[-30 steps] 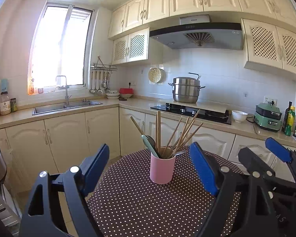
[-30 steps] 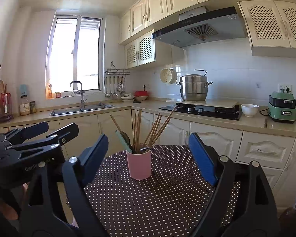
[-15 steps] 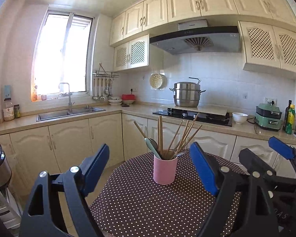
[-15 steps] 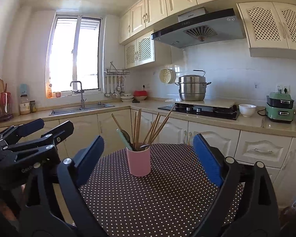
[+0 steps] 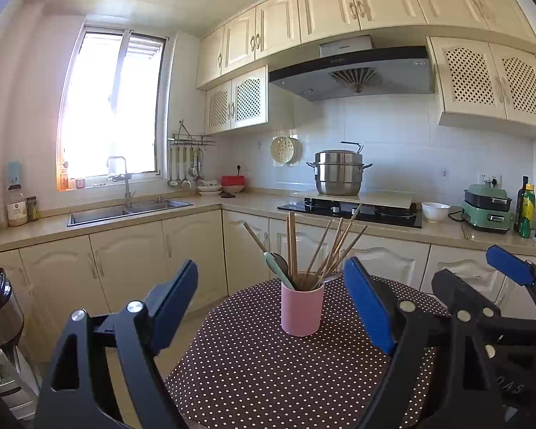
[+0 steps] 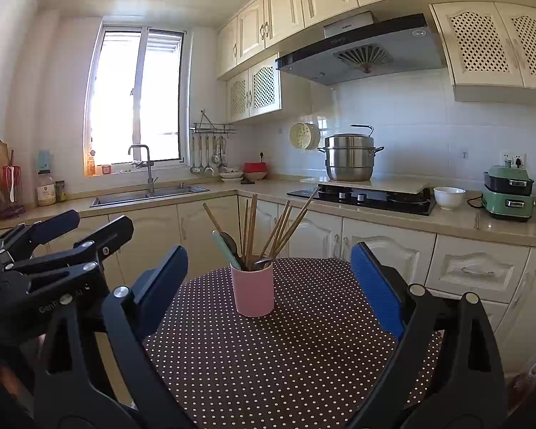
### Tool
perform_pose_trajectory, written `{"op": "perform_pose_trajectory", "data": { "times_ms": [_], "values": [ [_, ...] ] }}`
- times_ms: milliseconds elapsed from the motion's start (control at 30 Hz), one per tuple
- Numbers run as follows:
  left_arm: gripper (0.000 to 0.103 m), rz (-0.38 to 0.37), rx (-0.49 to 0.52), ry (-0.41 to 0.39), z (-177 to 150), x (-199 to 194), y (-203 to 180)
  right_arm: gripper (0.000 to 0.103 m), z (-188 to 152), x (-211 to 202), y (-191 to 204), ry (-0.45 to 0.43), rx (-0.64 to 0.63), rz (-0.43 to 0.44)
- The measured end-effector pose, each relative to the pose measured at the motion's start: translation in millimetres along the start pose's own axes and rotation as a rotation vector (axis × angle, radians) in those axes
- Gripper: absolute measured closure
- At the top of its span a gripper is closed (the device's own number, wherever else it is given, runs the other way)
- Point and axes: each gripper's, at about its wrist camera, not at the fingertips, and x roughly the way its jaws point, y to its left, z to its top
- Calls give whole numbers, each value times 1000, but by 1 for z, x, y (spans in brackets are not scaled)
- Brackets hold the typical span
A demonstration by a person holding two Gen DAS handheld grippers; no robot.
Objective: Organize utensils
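Take the steel steamer pot [image 5: 338,172] on the hob [image 5: 350,210] as your landmark. Right above it hangs the range hood [image 5: 353,71]. To its left you see a perforated cream plate [image 5: 282,149] on the wall, then a red container [image 5: 232,181], hanging ladles [image 5: 184,164], and the sink [image 5: 128,210] beneath the window [image 5: 112,103]. To its right sit a white bowl [image 5: 435,211], a green cooker [image 5: 487,208] and bottles [image 5: 530,211].
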Motion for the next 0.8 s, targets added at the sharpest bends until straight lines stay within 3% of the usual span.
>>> {"op": "perform_pose_trajectory", "data": {
  "times_ms": [800],
  "values": [
    [21,1,-2,15,-4,8,3,12,-2,5,5,12,5,6]
  ]
}}
